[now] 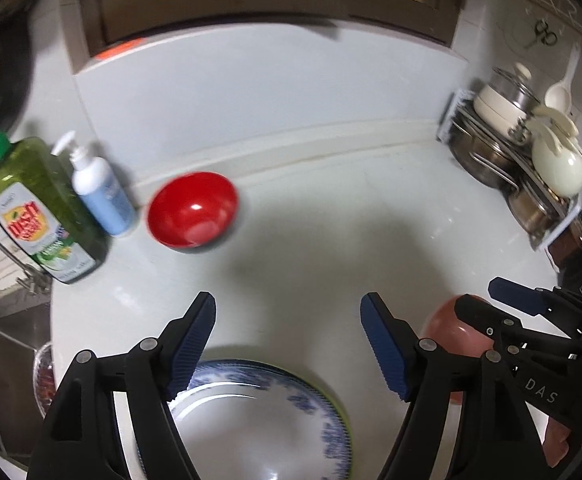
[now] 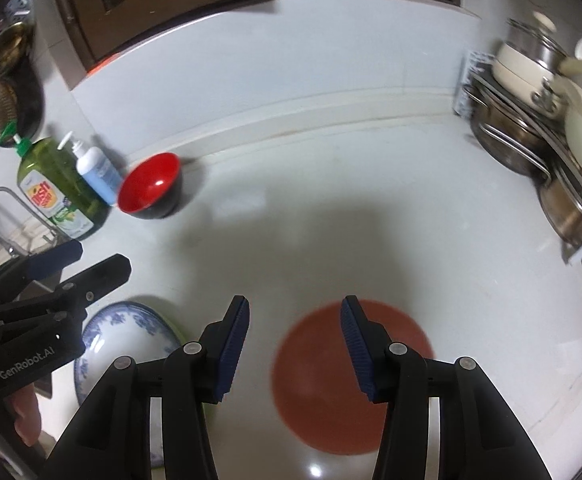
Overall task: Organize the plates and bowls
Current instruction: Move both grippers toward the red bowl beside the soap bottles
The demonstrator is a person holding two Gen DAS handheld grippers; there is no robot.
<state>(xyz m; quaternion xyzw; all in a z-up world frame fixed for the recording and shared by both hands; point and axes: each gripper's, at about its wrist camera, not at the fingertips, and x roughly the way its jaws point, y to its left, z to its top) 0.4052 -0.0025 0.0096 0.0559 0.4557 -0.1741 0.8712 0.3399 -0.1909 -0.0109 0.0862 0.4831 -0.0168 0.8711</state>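
Both my grippers hang spread and empty over the white counter. The left gripper is above the blue-patterned plate, which sits on a green one; the right gripper is above the flat pink plate. The red bowl stands well apart, beside the soap bottles. The plates look glazed, so likely slippery and breakable (heavy-ish too); I'd pinch each at its rim, firmly.
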